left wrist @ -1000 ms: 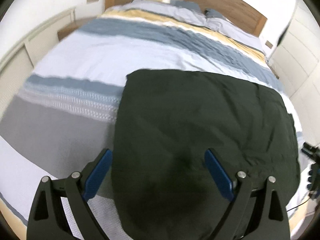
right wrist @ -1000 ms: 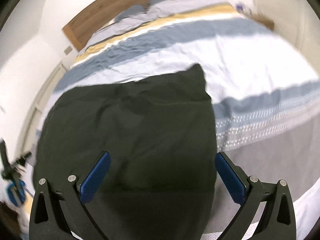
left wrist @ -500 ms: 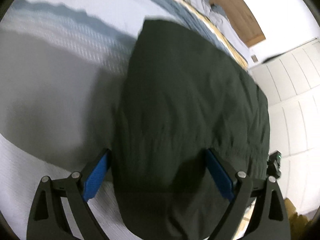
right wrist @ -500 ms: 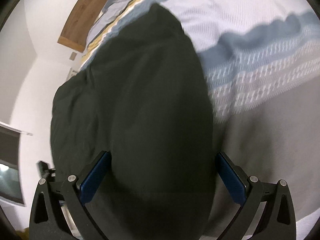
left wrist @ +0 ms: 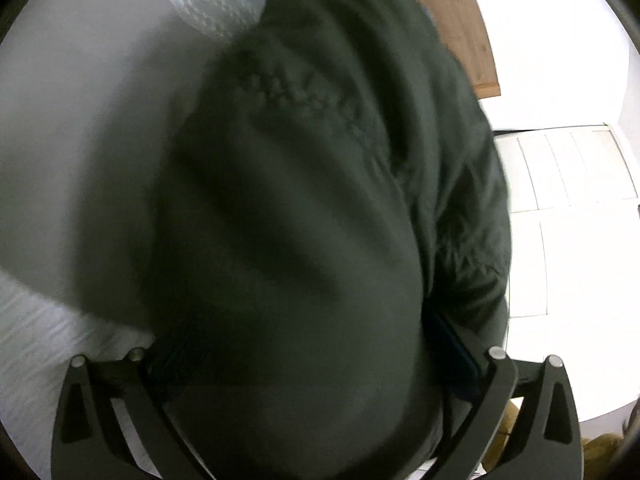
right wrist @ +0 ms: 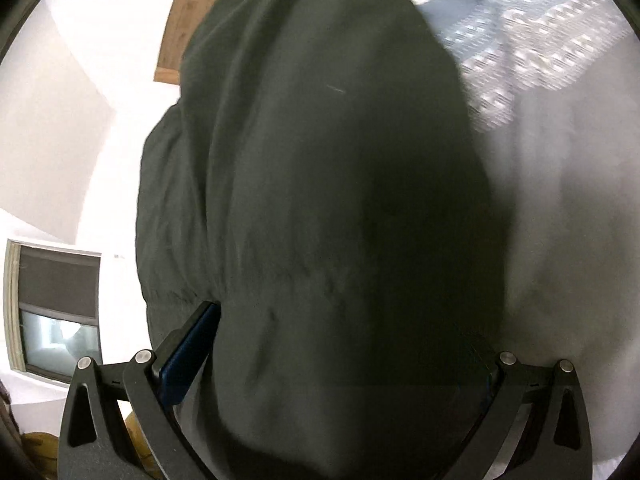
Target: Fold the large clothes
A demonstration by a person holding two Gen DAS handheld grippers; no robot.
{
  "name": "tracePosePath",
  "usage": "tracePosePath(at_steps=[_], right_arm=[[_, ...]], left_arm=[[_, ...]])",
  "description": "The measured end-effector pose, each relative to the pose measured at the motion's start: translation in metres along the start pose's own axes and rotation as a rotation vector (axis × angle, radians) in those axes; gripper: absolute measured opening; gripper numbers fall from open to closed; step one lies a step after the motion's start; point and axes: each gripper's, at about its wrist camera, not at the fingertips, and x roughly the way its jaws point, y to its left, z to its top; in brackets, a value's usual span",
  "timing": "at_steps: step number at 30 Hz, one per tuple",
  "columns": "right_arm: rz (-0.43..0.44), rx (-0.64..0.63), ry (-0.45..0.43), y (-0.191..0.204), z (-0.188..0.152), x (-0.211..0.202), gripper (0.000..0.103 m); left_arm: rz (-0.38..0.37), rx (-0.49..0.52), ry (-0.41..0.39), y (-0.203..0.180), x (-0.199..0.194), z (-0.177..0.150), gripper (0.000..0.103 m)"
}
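1. A dark green garment [left wrist: 312, 208] is filling most of what I am seeing through my left wrist camera, its cloth blurred and bunching into soft diagonal folds.
2. A band of gathered, crinkled stitching is running across its upper part in that view.
3. Through my right wrist camera the same garment [right wrist: 328, 200] is bulging toward me as one broad, smooth mound, with a puckered seam crossing it low down.
4. It is lying on the bed cover [right wrist: 560, 208], reaching toward the wooden headboard [left wrist: 456, 24] end.
5. Its near edge is dropping out of sight below both views.
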Motion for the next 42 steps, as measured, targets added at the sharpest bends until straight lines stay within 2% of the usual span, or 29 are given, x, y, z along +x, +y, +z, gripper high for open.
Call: tracePosePath(at_steps=[3,7,11,13,14,15,18,21,24,27,30,34,37,42], right_arm=[[0.031,-0.011,0.024,0.006,0.000,0.012,0.102],[0.092,-0.001,0.031,0.005,-0.005,0.020,0.103],[0.078,-0.001,0.010,0.006,-0.009,0.023,0.103],[0.053,0.002,-0.002,0.008,-0.009,0.024,0.102],[0.035,-0.002,-0.013,0.011,-0.010,0.023,0.094],[0.025,-0.007,-0.024,0.015,-0.012,0.023,0.077],[0.039,-0.022,-0.045,0.028,-0.015,0.019,0.045],[-0.021,-0.074,-0.060,0.050,-0.014,0.016,0.032],[-0.064,-0.133,-0.084,0.081,-0.010,0.011,0.026],[-0.082,-0.206,-0.120,0.116,-0.010,0.004,0.024],[-0.097,-0.282,-0.154,0.152,-0.010,-0.006,0.022],[-0.081,-0.379,-0.207,0.197,-0.018,-0.022,0.022],[-0.065,-0.427,-0.224,0.218,-0.030,-0.038,0.022],[-0.024,-0.444,-0.244,0.222,-0.067,-0.063,0.022]], left_arm=[[-0.020,-0.021,0.017,0.000,0.010,0.004,0.103],[-0.037,-0.009,-0.007,-0.004,0.014,-0.002,0.103],[-0.024,-0.014,-0.066,-0.014,0.021,-0.010,0.100],[-0.031,0.000,-0.096,-0.023,0.020,-0.017,0.076],[-0.043,0.008,-0.108,-0.027,0.019,-0.019,0.057],[-0.044,0.022,-0.120,-0.034,0.017,-0.021,0.045],[-0.018,0.086,-0.145,-0.061,0.013,-0.024,0.031],[-0.041,0.127,-0.177,-0.090,0.005,-0.024,0.027],[-0.077,0.145,-0.203,-0.109,-0.002,-0.025,0.025],[-0.098,0.173,-0.223,-0.126,-0.017,-0.024,0.022],[-0.106,0.243,-0.254,-0.155,-0.042,-0.024,0.021],[-0.109,0.320,-0.277,-0.181,-0.070,-0.032,0.021],[-0.103,0.355,-0.293,-0.189,-0.090,-0.047,0.021],[-0.111,0.376,-0.312,-0.182,-0.118,-0.078,0.021]])
